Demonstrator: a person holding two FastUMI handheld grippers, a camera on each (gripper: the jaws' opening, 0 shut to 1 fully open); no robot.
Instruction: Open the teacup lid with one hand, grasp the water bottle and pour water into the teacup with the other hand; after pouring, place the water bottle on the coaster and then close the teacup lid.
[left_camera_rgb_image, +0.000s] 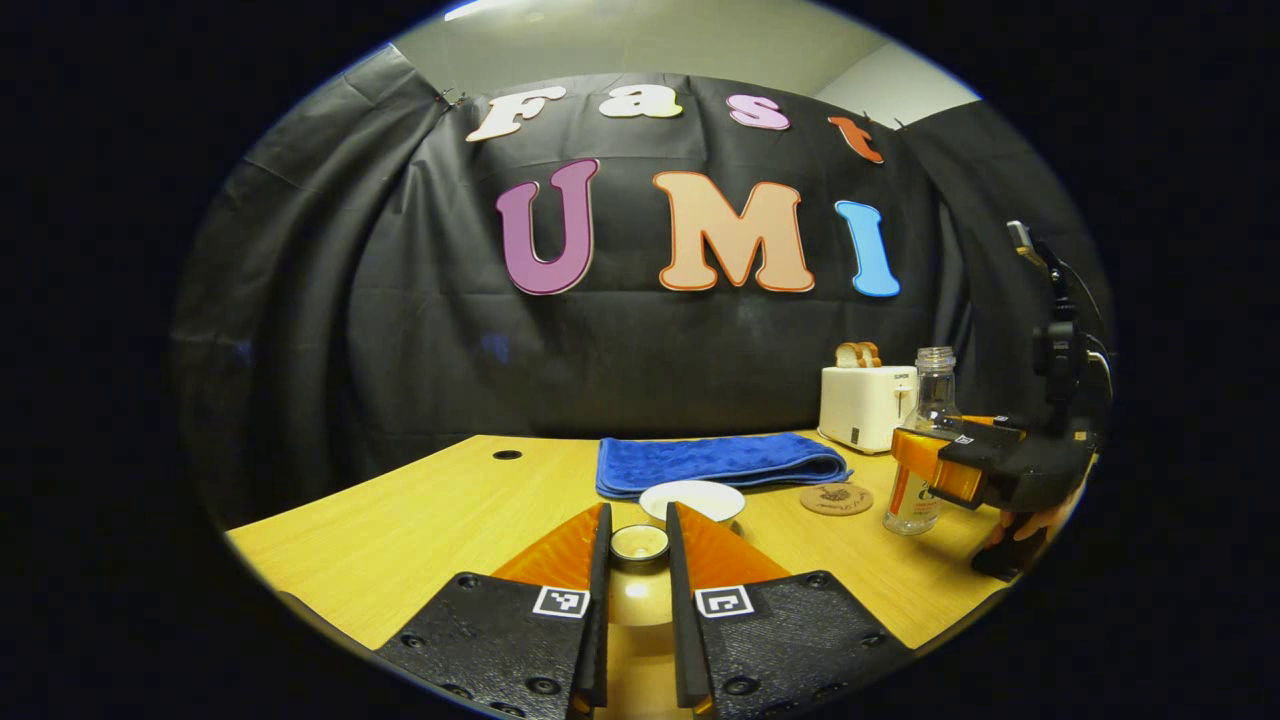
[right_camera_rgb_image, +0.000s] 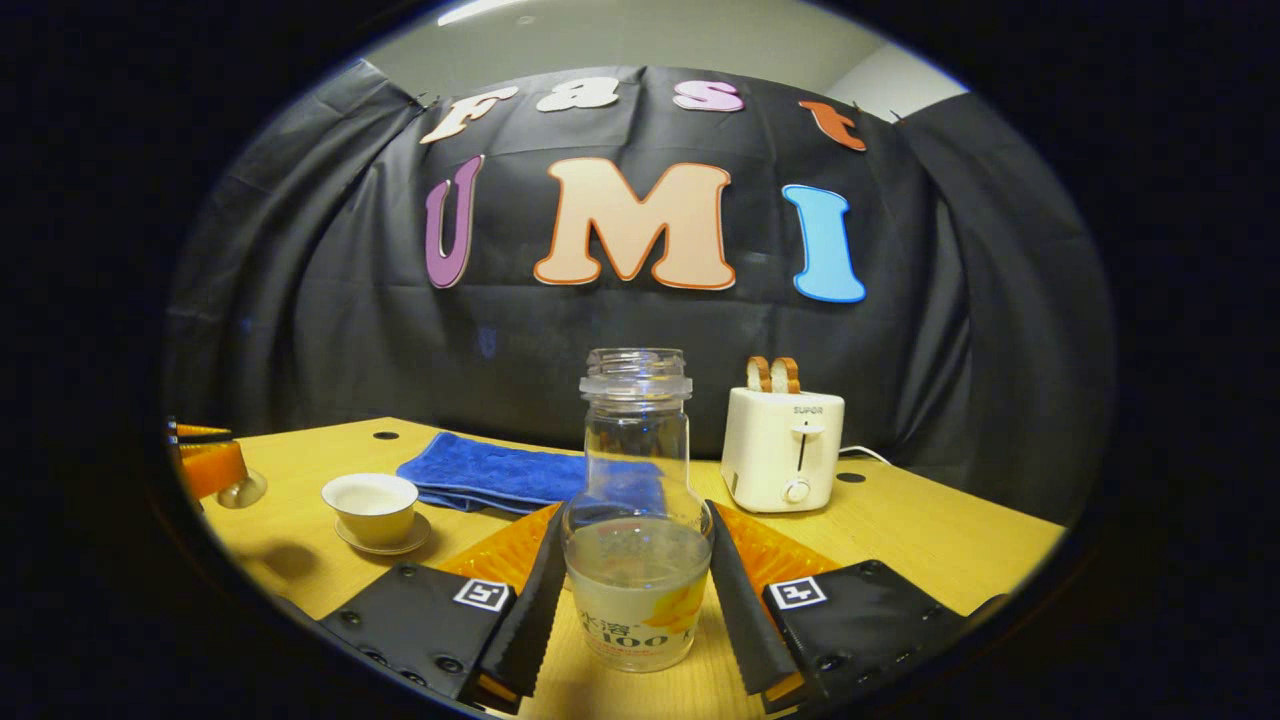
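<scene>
bottle (right_camera_rgb_image: 636, 520) gripped by right claw (right_camera_rgb_image: 636, 600)

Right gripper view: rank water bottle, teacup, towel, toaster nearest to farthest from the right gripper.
1. Water bottle: between the right gripper fingers.
2. Teacup: lidless on its saucer, left and ahead.
3. Blue towel: folded, behind the teacup, left of centre.
4. Toaster: right, at the table's back; roughly level with the towel, too close to call.

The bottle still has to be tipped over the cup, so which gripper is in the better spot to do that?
The right gripper. Its fingers press both sides of the open water bottle, upright on the table. The left gripper holds the teacup lid, and the teacup stands uncovered.
</scene>
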